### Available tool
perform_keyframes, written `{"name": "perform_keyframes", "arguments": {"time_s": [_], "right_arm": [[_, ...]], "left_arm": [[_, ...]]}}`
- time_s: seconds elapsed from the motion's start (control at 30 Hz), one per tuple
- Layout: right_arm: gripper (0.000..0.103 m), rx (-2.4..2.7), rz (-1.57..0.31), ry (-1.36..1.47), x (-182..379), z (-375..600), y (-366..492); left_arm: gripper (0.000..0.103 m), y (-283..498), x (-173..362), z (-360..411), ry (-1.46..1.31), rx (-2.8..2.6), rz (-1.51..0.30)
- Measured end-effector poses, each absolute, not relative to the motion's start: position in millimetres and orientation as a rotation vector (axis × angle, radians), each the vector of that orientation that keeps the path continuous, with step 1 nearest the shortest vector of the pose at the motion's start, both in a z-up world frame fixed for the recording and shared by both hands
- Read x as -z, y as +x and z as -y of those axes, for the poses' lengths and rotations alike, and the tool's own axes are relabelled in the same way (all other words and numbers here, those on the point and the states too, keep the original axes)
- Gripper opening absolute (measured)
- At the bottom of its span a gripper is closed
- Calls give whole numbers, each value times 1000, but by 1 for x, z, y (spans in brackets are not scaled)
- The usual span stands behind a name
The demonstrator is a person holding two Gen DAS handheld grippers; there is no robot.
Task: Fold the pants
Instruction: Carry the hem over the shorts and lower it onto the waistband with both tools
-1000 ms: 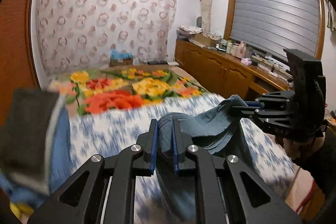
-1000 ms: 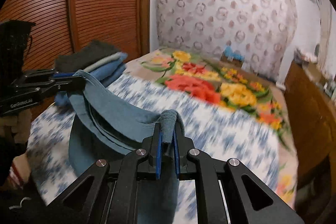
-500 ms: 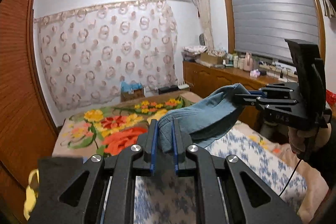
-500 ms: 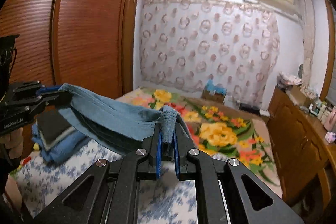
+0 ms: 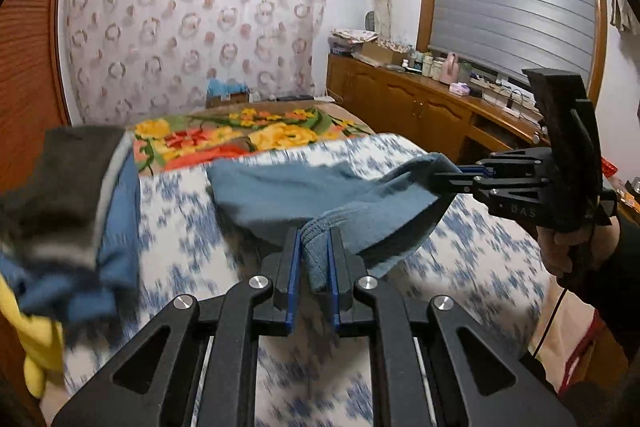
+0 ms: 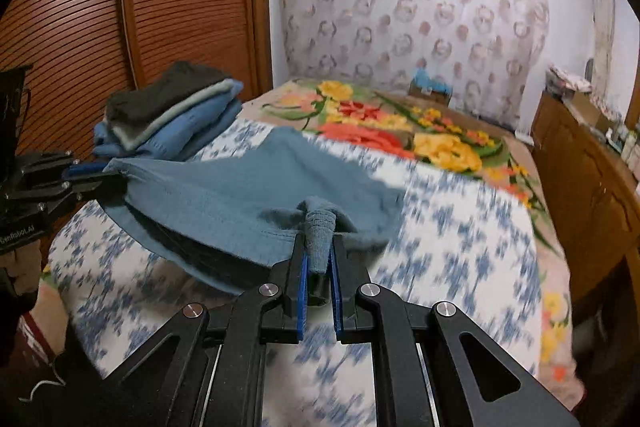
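The blue-grey pants (image 5: 320,187) hang spread between my two grippers, just above the bed with the blue-and-white sheet (image 5: 192,235). My left gripper (image 5: 314,247) is shut on a bunched corner of the pants. My right gripper (image 6: 318,247) is shut on the other bunched corner; it also shows in the left wrist view (image 5: 460,177) at the right. The left gripper shows at the left of the right wrist view (image 6: 90,173). The far part of the pants (image 6: 248,187) reaches forward over the sheet.
A stack of folded dark and blue clothes (image 6: 168,107) lies on the bed's left side by the wooden wardrobe (image 6: 80,27). A flowered blanket (image 6: 380,127) covers the far half. A wooden cabinet (image 5: 420,111) with clutter runs along the right.
Both grippers swung the pants up high half a second ago and have now come back down, throwing the cloth forward and flatter over the sheet. Both stay shut on the pants.
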State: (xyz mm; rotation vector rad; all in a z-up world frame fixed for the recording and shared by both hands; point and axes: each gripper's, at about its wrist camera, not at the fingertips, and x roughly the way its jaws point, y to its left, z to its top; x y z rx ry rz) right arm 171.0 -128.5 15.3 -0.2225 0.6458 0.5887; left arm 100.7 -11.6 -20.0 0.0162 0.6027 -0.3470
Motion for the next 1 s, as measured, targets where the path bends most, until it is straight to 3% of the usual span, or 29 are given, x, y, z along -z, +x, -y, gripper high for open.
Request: {"name": "perform_keyframes", "arguments": {"time_s": [0.47,1.0], "right_arm": [[10,-609,-721,-167,0,158,122],[10,-637,-678,-117,4,177,74]], "left_arm": [[13,42,47,15,-42,375,-657],[13,6,27,15,-37,402,-611]]}}
